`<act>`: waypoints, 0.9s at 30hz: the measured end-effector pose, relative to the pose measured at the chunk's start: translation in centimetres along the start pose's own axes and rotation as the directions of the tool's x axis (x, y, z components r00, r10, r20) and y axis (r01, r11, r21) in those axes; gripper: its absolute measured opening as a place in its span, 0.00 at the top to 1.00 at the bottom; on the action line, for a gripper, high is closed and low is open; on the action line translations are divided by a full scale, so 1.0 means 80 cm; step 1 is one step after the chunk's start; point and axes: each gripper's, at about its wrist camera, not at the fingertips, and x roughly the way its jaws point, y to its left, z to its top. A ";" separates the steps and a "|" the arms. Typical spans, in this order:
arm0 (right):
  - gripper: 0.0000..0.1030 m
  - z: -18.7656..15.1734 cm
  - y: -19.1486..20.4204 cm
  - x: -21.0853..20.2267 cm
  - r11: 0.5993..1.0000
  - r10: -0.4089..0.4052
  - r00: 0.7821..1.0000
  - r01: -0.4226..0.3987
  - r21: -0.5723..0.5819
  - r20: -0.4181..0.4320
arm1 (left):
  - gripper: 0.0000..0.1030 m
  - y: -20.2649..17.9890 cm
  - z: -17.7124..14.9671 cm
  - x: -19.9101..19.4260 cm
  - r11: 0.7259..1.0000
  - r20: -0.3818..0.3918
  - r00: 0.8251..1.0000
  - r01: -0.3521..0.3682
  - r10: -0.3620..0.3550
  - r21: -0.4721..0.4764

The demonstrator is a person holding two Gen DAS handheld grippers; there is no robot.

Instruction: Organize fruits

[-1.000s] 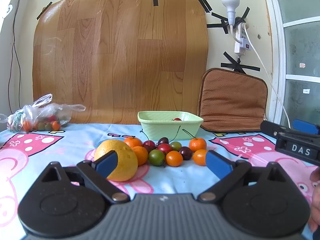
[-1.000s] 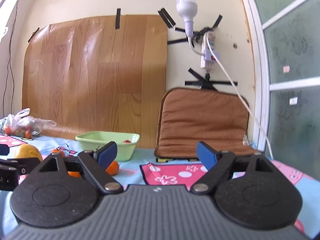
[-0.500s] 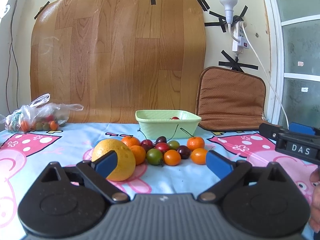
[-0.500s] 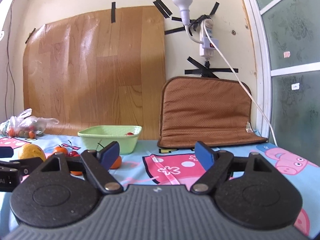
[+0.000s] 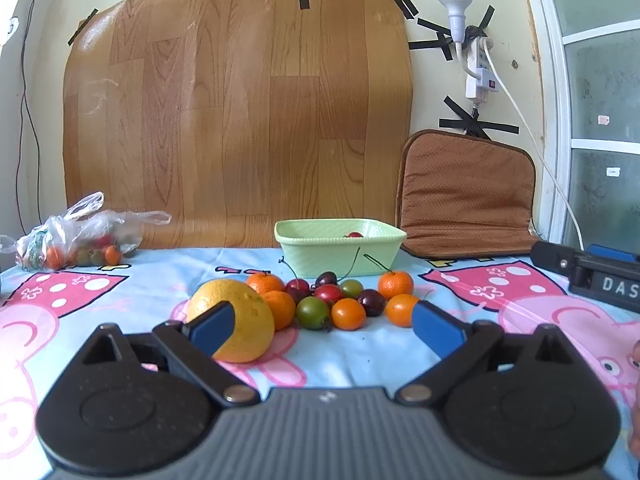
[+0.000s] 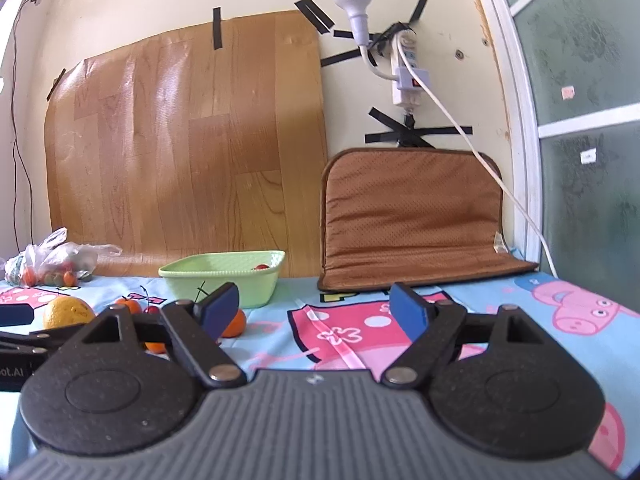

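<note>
Left wrist view: left gripper (image 5: pixel 322 326), blue pads spread wide, empty, near a cluster of small round fruits (image 5: pixel 332 300) beside a large yellow-orange citrus (image 5: pixel 240 316); pale green plastic basket (image 5: pixel 340 254) beyond. Right gripper (image 6: pixel 314 310) likewise spread, empty, further right.

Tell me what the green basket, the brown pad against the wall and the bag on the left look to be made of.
Green basket: likely moulded plastic, matte pale green, with a fine ribbed texture on its walls. Brown pad: seemingly a padded fabric cushion, dotted mesh-like surface, stitched edge binding. Bag: thin clear plastic film, crinkled and glossy, small fruits showing through.
</note>
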 end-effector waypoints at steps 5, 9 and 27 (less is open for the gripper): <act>0.18 0.001 -0.006 0.005 0.999 0.018 1.000 -0.018 0.027 -0.018 | 0.04 -0.003 0.000 0.003 1.000 -0.021 1.000 0.006 -0.006 0.012; 0.18 0.000 -0.005 0.004 0.999 0.029 0.999 -0.028 0.028 -0.021 | 0.04 -0.003 0.000 0.001 1.000 -0.009 1.000 -0.005 0.005 0.010; 0.18 -0.001 0.001 0.002 1.000 0.029 0.999 -0.029 -0.011 -0.026 | 0.03 0.004 0.001 -0.001 1.000 0.011 1.000 0.015 -0.015 -0.014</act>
